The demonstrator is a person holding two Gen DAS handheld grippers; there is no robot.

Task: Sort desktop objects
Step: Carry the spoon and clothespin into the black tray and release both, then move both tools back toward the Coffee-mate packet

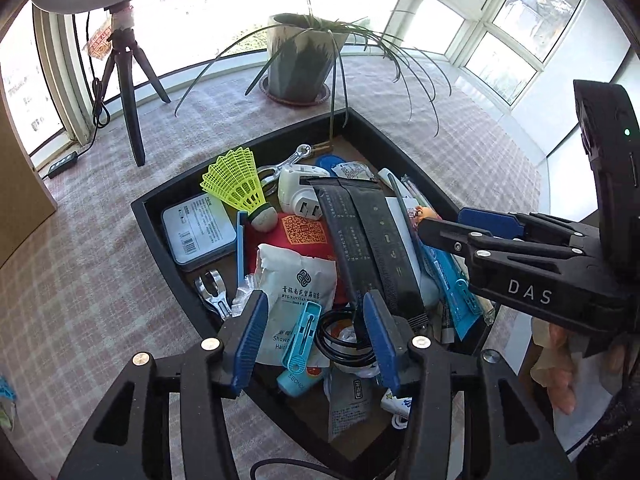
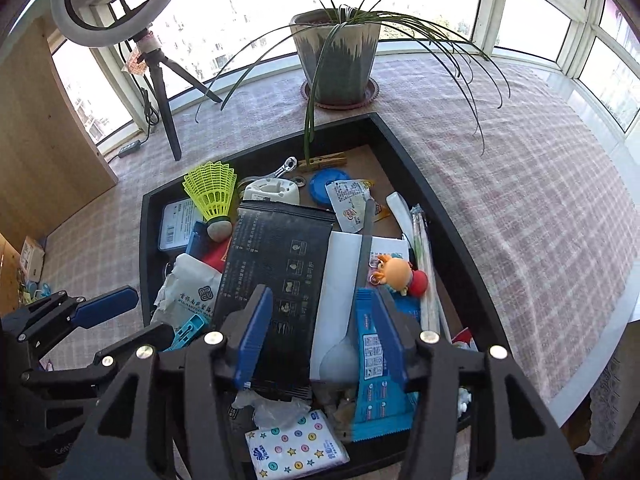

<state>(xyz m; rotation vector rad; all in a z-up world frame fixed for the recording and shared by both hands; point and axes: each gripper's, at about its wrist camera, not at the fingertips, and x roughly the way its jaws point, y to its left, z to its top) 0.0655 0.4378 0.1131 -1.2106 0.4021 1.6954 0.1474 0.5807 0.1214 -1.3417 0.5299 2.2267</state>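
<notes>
Picking not yet begun: left gripper (image 1: pixel 316 334) and right gripper (image 2: pixel 316 334) both hover spread and empty over the cluttered black tray (image 2: pixel 460 216) on the counter; next move needs one clear target, likely the long black packet (image 2: pixel 276 276) on top.

You get strong daylight from the windows (image 1: pixel 224 4) behind the table (image 2: pixel 520 184), and the panes blow out to near white in both views. The potted plant (image 2: pixel 336 60) stands backlit, its near side dark. The black tray (image 1: pixel 160 216) holds deep shadow along its inner walls, yet labels inside it read sharply. Your fisheye lenses bend the window frames and table edge into curves, and dark vignetting fills the corners. Each hand-held gripper body shows as near-black, with little surface detail.
</notes>
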